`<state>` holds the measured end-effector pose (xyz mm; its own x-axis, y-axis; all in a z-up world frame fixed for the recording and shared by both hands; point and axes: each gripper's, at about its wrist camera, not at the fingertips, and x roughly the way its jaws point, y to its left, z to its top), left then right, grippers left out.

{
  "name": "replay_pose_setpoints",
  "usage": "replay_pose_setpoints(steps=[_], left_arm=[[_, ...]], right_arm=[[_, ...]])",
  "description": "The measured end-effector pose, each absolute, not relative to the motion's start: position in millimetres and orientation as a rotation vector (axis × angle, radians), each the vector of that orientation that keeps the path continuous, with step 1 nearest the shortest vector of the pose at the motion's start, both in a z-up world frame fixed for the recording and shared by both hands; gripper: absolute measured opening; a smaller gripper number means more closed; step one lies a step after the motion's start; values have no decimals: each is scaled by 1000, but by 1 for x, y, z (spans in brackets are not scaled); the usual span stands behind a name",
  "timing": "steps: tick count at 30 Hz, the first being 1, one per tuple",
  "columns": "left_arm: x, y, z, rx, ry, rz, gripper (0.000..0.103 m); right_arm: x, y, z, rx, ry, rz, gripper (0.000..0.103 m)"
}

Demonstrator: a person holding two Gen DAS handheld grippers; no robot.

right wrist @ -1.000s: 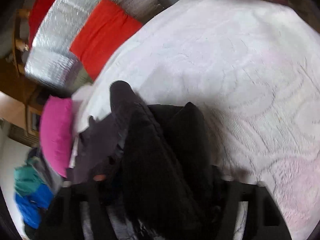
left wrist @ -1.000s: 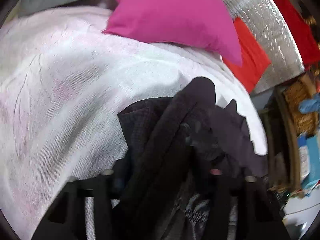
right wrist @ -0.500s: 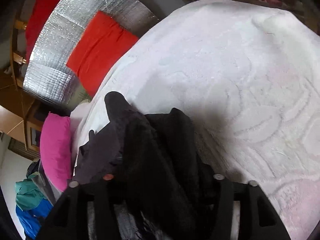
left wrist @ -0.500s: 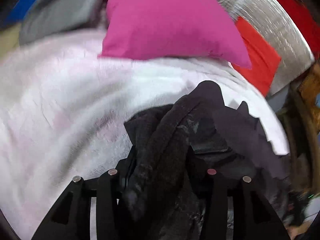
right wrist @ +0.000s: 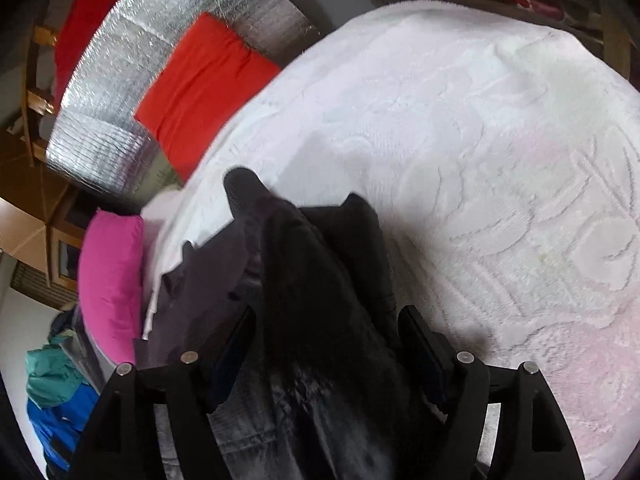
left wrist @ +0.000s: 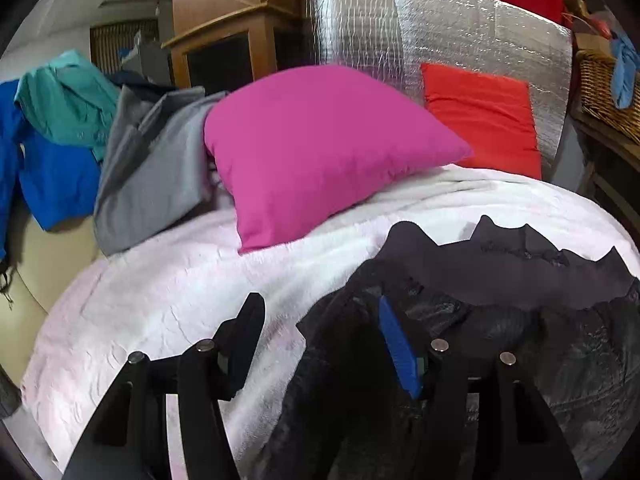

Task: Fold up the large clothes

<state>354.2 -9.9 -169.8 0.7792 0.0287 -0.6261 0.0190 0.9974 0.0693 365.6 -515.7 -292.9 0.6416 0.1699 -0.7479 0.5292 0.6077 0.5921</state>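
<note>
We count two cushions at the head of the bed: one magenta cushion (left wrist: pixel 320 148) and one red cushion (left wrist: pixel 484 116). One dark garment (left wrist: pixel 500 320) lies bunched on one white bedspread (left wrist: pixel 168 292). Off the bed's far corner we see three more clothes heaped together: one blue jacket (left wrist: pixel 52 176), one teal garment (left wrist: pixel 68 100) and one grey garment (left wrist: pixel 156 172). Behind the cushions stands one silver foil panel (left wrist: pixel 440 36). We make out one wicker basket (left wrist: pixel 604 88) and one wooden cabinet (left wrist: pixel 224 52).

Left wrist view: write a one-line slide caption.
Left gripper open over a dark garment on a white bedspread, pink cushion behind.
</note>
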Motion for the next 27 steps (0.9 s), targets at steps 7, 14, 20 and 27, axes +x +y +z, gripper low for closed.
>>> replay_pose_setpoints(steps=[7,14,20,27], left_arm=[[353,-7,-170,81,682,27,61],[355,-7,-172,82,691,39,61],[359,-1,-173,66,731,35,66],[360,41,-177,-154,874,-31,77]], right_arm=[[367,-503,-274,821,776,-316,37],[374,-515,-308,872,853,-344,55],[356,-521,-292,925,836,-327,61],[295,-537,-271,1008,740,-293,72]])
